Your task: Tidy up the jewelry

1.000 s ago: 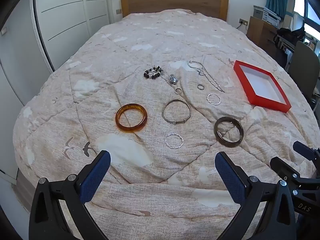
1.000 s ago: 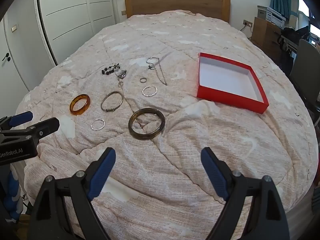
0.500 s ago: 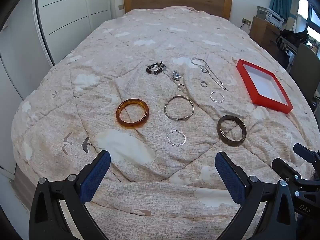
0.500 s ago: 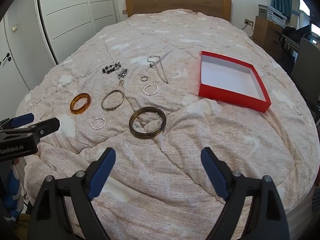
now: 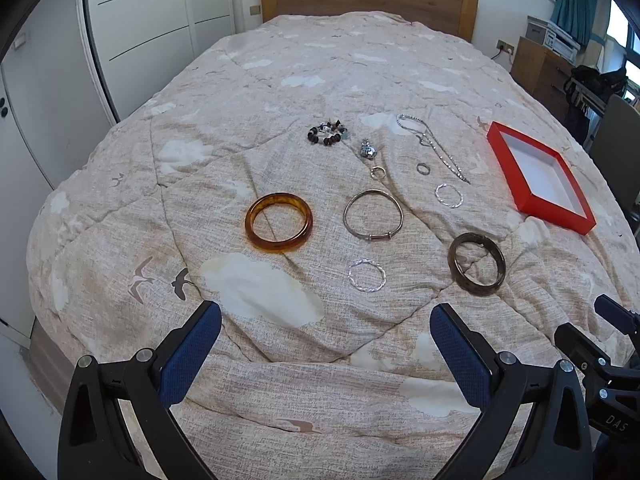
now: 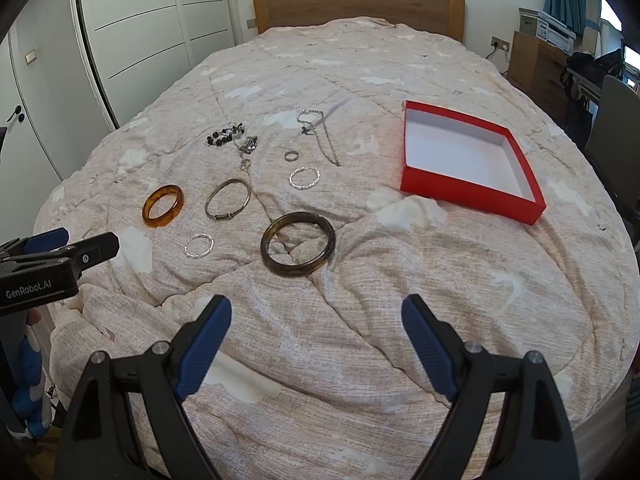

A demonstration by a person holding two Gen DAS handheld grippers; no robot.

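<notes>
Jewelry lies spread on the bed quilt. An amber bangle [image 5: 279, 223] [image 6: 163, 204], a silver bangle [image 5: 373, 214] [image 6: 228, 199], a dark brown bangle [image 5: 477, 262] [image 6: 298, 243], a beaded bracelet [image 5: 327, 133], a silver chain [image 5: 432, 144] [image 6: 320, 132] and several small silver rings lie apart. An empty red box [image 5: 540, 178] [image 6: 466, 159] with a white inside sits to the right. My left gripper [image 5: 326, 350] is open and empty, near the foot of the bed. My right gripper [image 6: 316, 340] is open and empty, short of the dark bangle.
White wardrobe doors [image 5: 152, 20] stand to the left of the bed. A wooden headboard [image 6: 356, 4] is at the far end. A wooden dresser [image 6: 536, 64] and a chair [image 6: 616, 120] stand to the right. The quilt is rumpled near the dark bangle.
Both grippers have tilted and shifted slightly, so the jewelry sits a little lower in each view. No piece has moved. Both stay open.
</notes>
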